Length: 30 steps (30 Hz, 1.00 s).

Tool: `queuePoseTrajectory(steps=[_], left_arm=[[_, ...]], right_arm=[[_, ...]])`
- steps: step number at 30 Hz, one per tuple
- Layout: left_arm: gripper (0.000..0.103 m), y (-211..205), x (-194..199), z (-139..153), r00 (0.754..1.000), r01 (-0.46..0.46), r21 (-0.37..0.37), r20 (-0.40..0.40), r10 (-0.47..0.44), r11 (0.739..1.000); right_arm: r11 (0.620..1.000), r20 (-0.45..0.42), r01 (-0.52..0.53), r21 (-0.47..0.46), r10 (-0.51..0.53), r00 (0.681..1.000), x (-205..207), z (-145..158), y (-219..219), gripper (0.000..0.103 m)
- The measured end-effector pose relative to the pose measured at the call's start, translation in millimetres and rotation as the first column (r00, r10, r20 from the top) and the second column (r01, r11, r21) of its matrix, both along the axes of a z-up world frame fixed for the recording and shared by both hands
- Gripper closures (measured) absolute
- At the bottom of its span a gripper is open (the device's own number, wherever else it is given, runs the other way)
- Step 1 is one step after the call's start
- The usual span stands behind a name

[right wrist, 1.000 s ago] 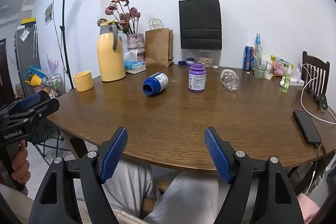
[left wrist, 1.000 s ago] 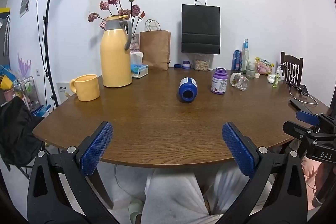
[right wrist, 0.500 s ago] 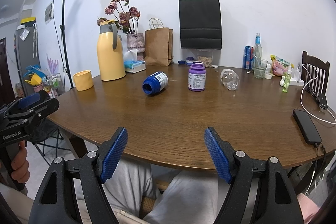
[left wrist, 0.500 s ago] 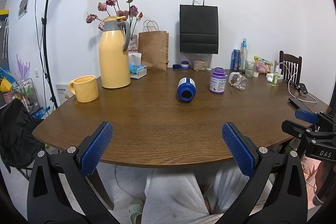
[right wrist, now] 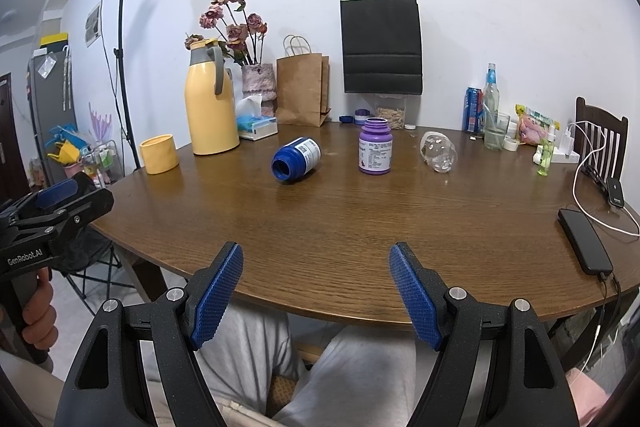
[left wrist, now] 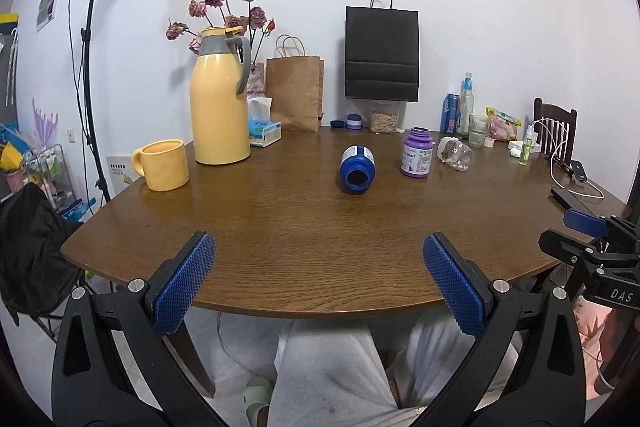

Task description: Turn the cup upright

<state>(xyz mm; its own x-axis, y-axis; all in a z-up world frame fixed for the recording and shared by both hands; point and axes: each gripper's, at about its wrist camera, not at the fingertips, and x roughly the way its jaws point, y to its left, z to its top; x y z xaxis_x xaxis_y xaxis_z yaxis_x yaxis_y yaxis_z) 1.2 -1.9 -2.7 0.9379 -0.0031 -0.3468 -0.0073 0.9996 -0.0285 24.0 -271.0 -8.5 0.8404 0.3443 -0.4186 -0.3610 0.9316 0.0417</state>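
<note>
Left wrist view: the blue cup (left wrist: 357, 169) is seen lying on its side on the counter (left wrist: 304, 227), well ahead of the spread, empty fingers (left wrist: 182, 283), mouth turned toward them. The right gripper (right wrist: 316, 291) is likewise held apart and empty, presumably readied for approach.

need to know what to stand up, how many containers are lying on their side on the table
2: the blue bottle mid-table, mouth toward the cameras, and the clear bottle to the right of the upright purple bottle. Far clutter may hide more.
</note>
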Motion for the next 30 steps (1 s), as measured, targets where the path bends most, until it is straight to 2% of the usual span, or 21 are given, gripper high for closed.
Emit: queuePoseTrajectory(steps=[30], left_arm=[[0.0, 0.6, 0.6, 1.3, 1.0, -0.001, 0.0, 0.001, 0.001, 1.0]], right_arm=[[1.0, 0.013, -0.01, 0.002, 0.01, 1.0, -2.2, 3.2, -0.8, 0.023]])
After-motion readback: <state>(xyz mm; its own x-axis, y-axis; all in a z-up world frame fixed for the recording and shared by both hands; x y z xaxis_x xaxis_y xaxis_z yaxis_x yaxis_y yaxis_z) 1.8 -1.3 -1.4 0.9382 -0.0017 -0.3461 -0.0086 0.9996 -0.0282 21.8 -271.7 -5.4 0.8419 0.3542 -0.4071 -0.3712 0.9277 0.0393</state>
